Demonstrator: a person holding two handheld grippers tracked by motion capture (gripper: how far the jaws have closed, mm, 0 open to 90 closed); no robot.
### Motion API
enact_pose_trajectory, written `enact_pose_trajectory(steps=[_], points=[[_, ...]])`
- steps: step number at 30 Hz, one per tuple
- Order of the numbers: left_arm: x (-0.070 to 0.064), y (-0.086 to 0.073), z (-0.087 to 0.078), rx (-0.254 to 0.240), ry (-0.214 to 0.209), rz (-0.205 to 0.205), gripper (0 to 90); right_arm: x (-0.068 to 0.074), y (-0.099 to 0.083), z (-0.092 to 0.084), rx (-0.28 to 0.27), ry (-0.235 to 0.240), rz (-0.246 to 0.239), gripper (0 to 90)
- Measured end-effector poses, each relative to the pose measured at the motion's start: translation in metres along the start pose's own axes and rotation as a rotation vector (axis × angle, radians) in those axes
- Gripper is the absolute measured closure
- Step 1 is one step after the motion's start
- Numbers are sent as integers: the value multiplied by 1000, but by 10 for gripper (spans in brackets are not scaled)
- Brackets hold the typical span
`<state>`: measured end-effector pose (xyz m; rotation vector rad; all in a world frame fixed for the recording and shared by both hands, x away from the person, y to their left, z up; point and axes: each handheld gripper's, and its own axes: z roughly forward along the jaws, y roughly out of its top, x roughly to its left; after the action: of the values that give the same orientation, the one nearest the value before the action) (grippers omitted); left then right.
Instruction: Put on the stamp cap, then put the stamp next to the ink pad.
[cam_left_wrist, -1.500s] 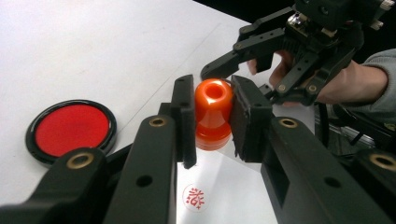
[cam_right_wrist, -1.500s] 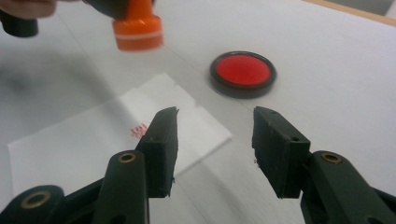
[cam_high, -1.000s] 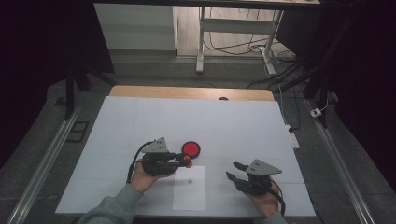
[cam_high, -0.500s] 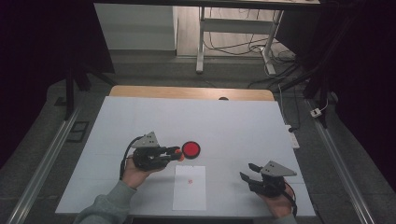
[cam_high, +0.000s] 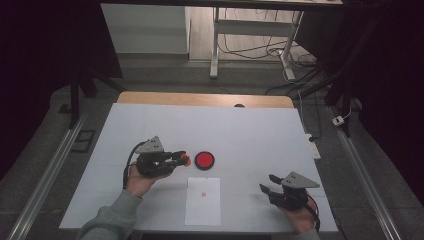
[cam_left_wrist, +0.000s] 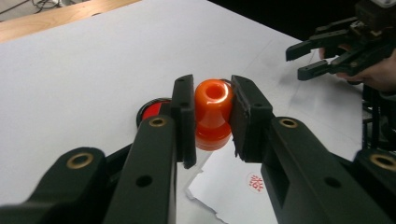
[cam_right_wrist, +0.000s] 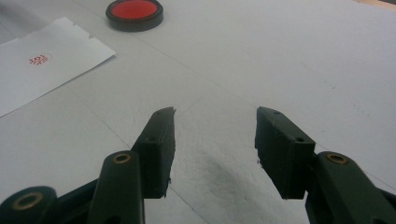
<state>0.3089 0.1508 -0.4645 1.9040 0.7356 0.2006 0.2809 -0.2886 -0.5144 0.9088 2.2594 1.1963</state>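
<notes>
orange stamp (cam_left_wrist: 213, 114) sits clenched between the left gripper (cam_high: 176, 158) jaws, held beside the red ink pad (cam_high: 204, 160). right gripper (cam_high: 267, 184) jaws hang apart, holding nothing. paper sheet (cam_high: 202, 200) on the table (cam_high: 250, 135) carries a red seal print, too small to read.

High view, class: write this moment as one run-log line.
left gripper: shut on orange stamp | right gripper: open, holds nothing | ink pad: uncovered | paper: one red mark
</notes>
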Motion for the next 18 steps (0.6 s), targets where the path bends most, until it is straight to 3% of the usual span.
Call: enact_pose_trajectory(steps=[18], points=[[18,2,11,31,61,-8,720,1,1,1,5,1,-8,470]])
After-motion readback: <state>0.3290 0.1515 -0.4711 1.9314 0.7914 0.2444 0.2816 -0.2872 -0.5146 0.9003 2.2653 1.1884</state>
